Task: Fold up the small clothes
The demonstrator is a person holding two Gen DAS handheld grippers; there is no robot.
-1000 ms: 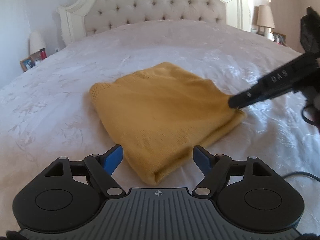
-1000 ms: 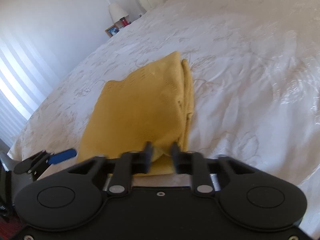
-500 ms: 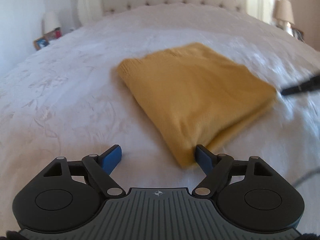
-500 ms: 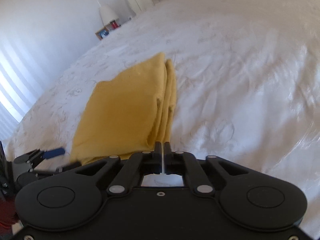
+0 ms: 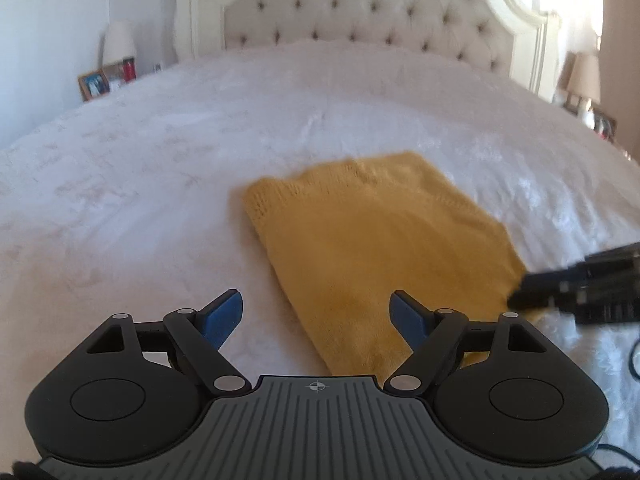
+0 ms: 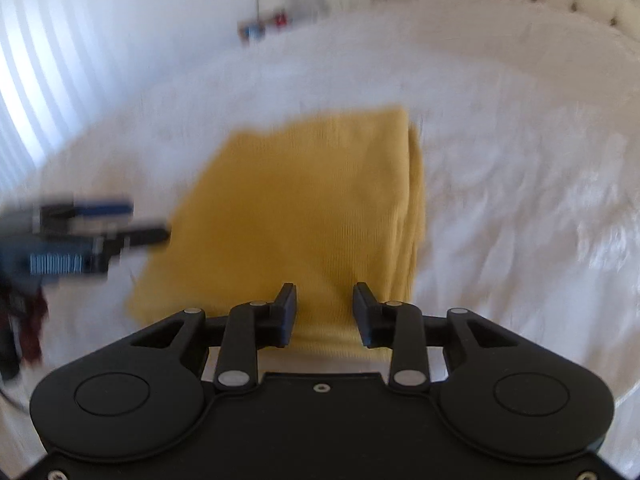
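Observation:
A folded yellow knit garment (image 5: 376, 248) lies flat on the white bedspread (image 5: 160, 184); it also shows in the right wrist view (image 6: 304, 208), its stacked layers along the right side. My left gripper (image 5: 318, 314) is open and empty, its blue fingertips (image 5: 224, 312) straddling the garment's near corner just above the bed. My right gripper (image 6: 325, 312) is open and empty at the garment's near edge, with cloth showing between the black fingers. Each gripper shows blurred in the other's view: the right one (image 5: 576, 284), the left one (image 6: 80, 236).
A tufted cream headboard (image 5: 360, 12) stands at the far end of the bed. Nightstands with lamps (image 5: 118, 44) and a picture frame (image 5: 94, 84) flank it. A dark cable (image 5: 634, 360) lies at the right edge.
My right gripper was shut beside the garment half a second ago and is now open over its near edge. My left gripper pulled back and left, staying open. The garment stays folded.

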